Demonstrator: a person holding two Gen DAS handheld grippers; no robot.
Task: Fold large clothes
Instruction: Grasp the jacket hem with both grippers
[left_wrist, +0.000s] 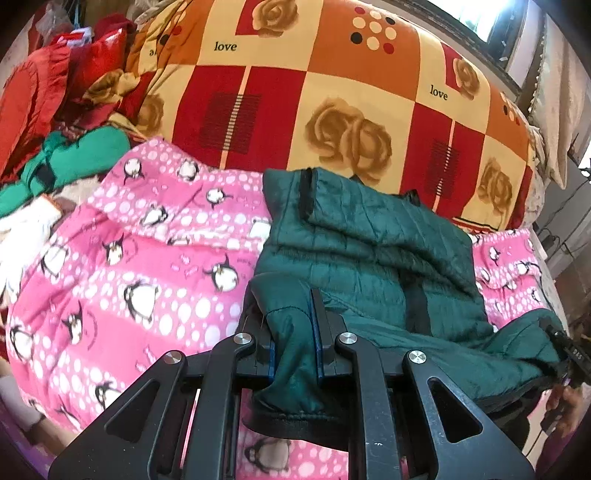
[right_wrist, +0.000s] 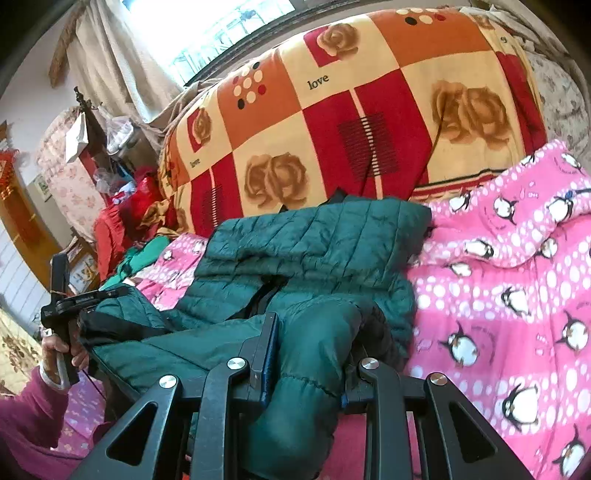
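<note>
Left wrist shows my left claw (left_wrist: 295, 325) pinching the green jacket (left_wrist: 369, 251); right claw (right_wrist: 306, 347) probably clamps its near hem. Mid-fold: next, carry both corners forward.

The left gripper (left_wrist: 295, 332) pinches a fold of the dark green puffy jacket (left_wrist: 369, 251). The jacket lies on a pink blanket with penguins (left_wrist: 147, 266). Behind it sits a big red and orange quilt with roses (left_wrist: 332, 92).
</note>
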